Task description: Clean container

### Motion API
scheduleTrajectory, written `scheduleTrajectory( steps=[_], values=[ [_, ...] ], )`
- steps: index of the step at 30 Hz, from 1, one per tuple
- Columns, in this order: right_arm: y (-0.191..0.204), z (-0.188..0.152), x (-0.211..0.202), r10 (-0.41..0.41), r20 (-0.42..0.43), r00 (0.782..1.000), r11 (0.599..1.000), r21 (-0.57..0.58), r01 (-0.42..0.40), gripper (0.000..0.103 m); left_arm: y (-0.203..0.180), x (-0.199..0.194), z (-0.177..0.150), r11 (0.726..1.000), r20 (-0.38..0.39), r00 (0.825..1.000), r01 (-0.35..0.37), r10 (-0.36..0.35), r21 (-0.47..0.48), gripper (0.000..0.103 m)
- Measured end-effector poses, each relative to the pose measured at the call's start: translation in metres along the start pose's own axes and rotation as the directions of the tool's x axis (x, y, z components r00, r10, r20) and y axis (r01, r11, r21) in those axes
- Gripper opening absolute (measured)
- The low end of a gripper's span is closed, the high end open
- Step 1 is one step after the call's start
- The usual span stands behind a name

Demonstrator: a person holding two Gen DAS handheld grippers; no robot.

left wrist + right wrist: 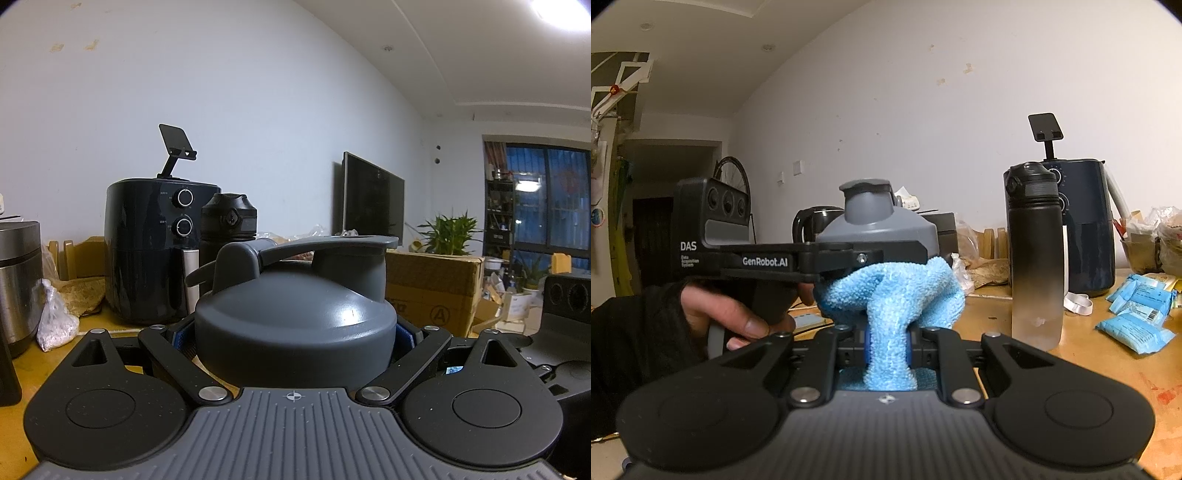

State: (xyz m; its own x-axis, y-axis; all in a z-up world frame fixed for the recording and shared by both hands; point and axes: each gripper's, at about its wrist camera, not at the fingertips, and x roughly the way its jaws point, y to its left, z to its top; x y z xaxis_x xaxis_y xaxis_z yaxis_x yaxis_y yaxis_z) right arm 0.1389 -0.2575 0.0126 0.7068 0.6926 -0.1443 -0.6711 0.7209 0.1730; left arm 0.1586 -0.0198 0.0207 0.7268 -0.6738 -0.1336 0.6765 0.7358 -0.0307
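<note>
A container with a grey flip-spout lid [295, 314] fills the middle of the left wrist view, and my left gripper [295, 341] is shut on it just below the lid, blue pads against its sides. From the right wrist view the same grey lid [879, 221] shows behind the left gripper [871, 258], which a hand [738, 314] in a dark sleeve holds. My right gripper [886, 349] is shut on a light blue cloth [894, 291]. The bunched cloth presses against the container's side below the lid. The container's body is hidden.
A wooden table [1082, 354] carries a black-to-clear bottle [1036, 258], a dark air fryer [147, 251] with a phone stand on top, blue packets [1137, 314] and a plastic bag [55, 321]. A cardboard box [432, 291] stands right of the container; a steel pot [18, 280] at left.
</note>
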Motion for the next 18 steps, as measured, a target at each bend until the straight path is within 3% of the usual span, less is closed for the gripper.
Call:
scheduleTrajectory(
  steps=[5, 8, 12, 18],
  values=[
    [-0.003, -0.001, -0.009, -0.014, 0.003, 1.000, 1.000, 0.003, 0.014, 0.011, -0.001, 0.003, -0.002, 1.000, -0.031, 0.999, -0.007, 0.008, 0.013, 0.096],
    [-0.005, -0.002, -0.013, -0.029, 0.000, 1.000, 1.000, 0.002, 0.029, 0.012, -0.010, 0.011, -0.013, 0.993, -0.079, 0.994, -0.067, 0.075, 0.098, 0.092],
    [-0.010, -0.006, -0.021, -0.046, -0.007, 0.999, 0.999, 0.013, 0.046, 0.012, -0.009, 0.011, -0.020, 0.997, -0.081, 0.995, -0.051, 0.056, 0.056, 0.082],
    [-0.016, -0.010, -0.037, -0.072, -0.002, 0.997, 0.997, 0.036, 0.072, 0.012, -0.005, 0.008, -0.020, 0.998, -0.067, 0.996, -0.052, 0.055, 0.043, 0.082]
  ],
)
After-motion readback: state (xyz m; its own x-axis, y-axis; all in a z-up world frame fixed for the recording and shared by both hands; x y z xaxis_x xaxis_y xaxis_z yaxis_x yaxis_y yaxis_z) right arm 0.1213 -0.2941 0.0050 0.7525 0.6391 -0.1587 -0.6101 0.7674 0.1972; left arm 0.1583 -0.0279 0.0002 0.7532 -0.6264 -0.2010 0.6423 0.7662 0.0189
